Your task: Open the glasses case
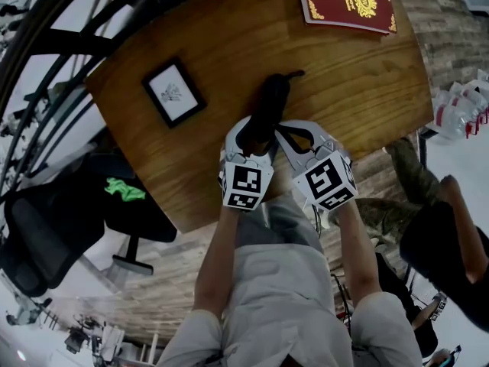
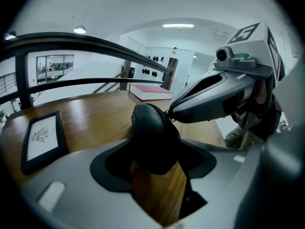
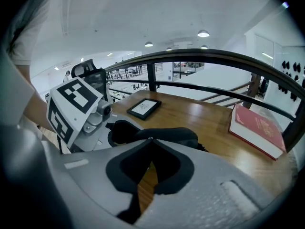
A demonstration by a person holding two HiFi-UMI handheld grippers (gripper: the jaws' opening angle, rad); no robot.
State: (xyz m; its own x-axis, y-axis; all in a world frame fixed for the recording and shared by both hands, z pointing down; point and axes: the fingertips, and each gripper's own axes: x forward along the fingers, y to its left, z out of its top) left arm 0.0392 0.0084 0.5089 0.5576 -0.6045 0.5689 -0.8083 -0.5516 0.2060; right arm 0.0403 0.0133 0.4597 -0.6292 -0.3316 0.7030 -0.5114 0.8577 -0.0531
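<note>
Glasses case [image 1: 269,102] is lying on the wooden surface [image 1: 359,82], with its long axis running away from you and its far end tipping slightly right. The near end is sitting between your two grippers.

Your left gripper [image 1: 256,134] is straddling that near end. Its fingers [image 2: 200,159] are standing wide and pressing on both flanks of the case, which I'm reading as a steadying hold.

Your right gripper [image 1: 283,131] is pointing in from the right. Its fingers [image 3: 124,168] are closed tight together, and the tips are touching the case's right edge just beyond the left gripper's hold. Whether a zip tab is pinched there is too small to tell.

The right tips are sitting nearer the case's side edge. If the opening runs there, you are probably looking at a pull along the long axis, away from you, while the left gripper is anchoring the case.

Red book [image 1: 348,2] and framed picture [image 1: 174,92] are lying well apart from the case.
</note>
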